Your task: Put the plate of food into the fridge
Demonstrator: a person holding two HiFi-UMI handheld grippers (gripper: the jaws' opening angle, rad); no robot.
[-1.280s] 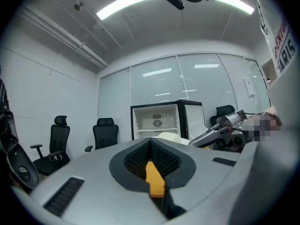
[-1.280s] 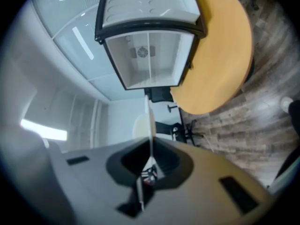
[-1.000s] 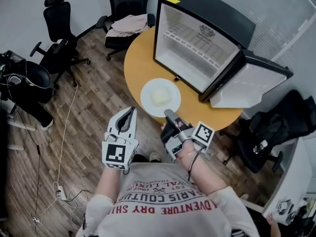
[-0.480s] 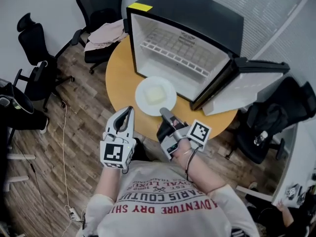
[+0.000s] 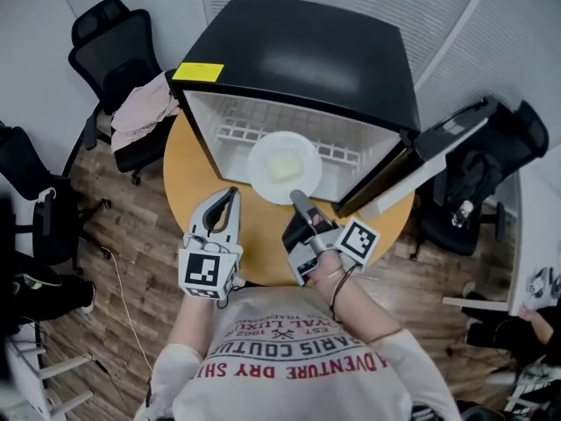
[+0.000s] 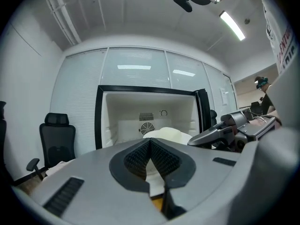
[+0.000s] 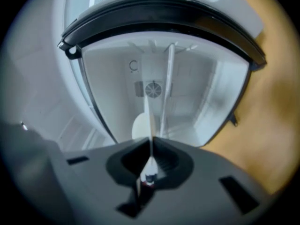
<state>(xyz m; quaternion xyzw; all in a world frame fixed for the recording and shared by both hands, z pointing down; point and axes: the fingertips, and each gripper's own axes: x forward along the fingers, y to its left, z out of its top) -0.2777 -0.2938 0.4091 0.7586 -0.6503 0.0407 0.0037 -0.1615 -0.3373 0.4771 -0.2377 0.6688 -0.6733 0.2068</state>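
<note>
A white plate [image 5: 283, 167] with a pale yellow block of food [image 5: 282, 164] is held up in front of the open black fridge [image 5: 298, 60], over its white inside. My right gripper [image 5: 299, 198] is shut on the plate's near rim. In the right gripper view the plate [image 7: 148, 121] shows edge-on as a thin white line running from the jaws of the right gripper [image 7: 151, 146] toward the fridge's back wall [image 7: 154, 88]. My left gripper [image 5: 231, 193] is shut and empty, left of the plate. The left gripper view shows the left gripper [image 6: 151, 142], the plate [image 6: 166, 134] and the fridge [image 6: 146, 116] straight ahead.
The fridge stands on a round wooden table [image 5: 254, 244], its door [image 5: 438, 160] swung open to the right. A wire shelf [image 5: 237, 132] sits inside. A chair with clothing [image 5: 140, 108] stands at the left, another office chair [image 5: 478, 182] at the right.
The plate has gone forward with my right gripper, from over the table's near part to the front of the fridge opening. My left gripper has kept its place beside it.
</note>
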